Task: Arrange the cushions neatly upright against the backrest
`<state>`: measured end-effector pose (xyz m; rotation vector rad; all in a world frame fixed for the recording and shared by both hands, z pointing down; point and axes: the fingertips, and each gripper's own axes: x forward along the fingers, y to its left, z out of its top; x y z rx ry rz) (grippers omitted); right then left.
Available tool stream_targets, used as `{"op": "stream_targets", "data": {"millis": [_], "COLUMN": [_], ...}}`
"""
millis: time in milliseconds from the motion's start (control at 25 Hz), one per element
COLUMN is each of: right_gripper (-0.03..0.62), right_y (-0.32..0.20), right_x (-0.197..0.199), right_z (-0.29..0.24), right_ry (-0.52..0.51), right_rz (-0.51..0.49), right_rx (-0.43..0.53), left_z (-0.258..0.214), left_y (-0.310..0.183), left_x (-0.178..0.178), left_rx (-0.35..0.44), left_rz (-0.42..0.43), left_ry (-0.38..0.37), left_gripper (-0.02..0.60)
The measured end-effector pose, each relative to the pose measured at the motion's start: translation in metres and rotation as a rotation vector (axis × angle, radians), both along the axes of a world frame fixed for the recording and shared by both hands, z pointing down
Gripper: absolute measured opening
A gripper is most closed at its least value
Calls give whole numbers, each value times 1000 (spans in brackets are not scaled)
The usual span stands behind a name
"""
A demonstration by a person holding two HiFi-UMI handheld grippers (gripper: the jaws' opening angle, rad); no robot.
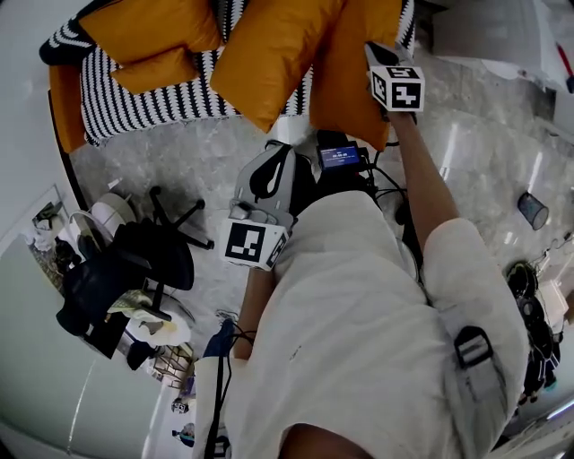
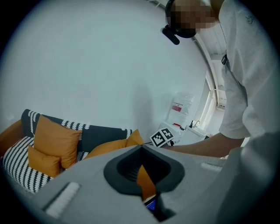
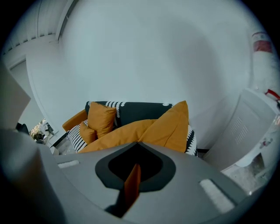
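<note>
On the sofa (image 1: 152,99): at the far left a bigger cushion (image 1: 148,27) leans upright on the dark backrest (image 3: 140,111), with a small cushion (image 1: 152,70) in front of it; both look already in place.
Middle cushion (image 1: 269,54): large and orange. It lies tilted over the near edge of the striped seat, and its low corner hangs toward the floor.
Right cushion (image 1: 345,72): large and orange, touching the middle cushion, raised on its edge and not yet at the backrest.
Right claw (image 1: 375,52): closed tight on a thin fold of the right cushion; orange cloth shows between the jaws.
Left claw (image 1: 278,151): jaws together on a strip of orange cloth, which seems to be the low corner of the middle cushion.
Step in hand: I judge that both big cushions are gripped by their edges to be brought to the back of the seat.
Next move: each one needs to be carried back and set on its lower edge against the backrest, and only then let go. The soft cloth may slip, or a cushion may fall forward.
Floor (image 1: 179,161): grey, shiny, stone-like tiles.
Room: a plain white wall (image 3: 153,52) is behind the sofa. A black office chair (image 1: 152,255) loaded with things stands at the near left. A dark mesh cup (image 1: 533,211) stands on the floor at the right.
</note>
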<state>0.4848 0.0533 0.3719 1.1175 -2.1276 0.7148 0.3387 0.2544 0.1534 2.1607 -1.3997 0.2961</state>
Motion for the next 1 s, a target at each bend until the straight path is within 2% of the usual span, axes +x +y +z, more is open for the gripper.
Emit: {"op": "stream_targets", "data": {"millis": [1000], "right_gripper": [26], "right_y": [62], "right_x": [26], "right_z": [-132], "right_ry": [78], "right_rz": [127], "right_rx": [188], "left_z": [-14], "left_y": [56], "left_x": [-49], "left_rx": [118], "left_rz": [108], "left_ry": [98], "left_gripper": [0]}}
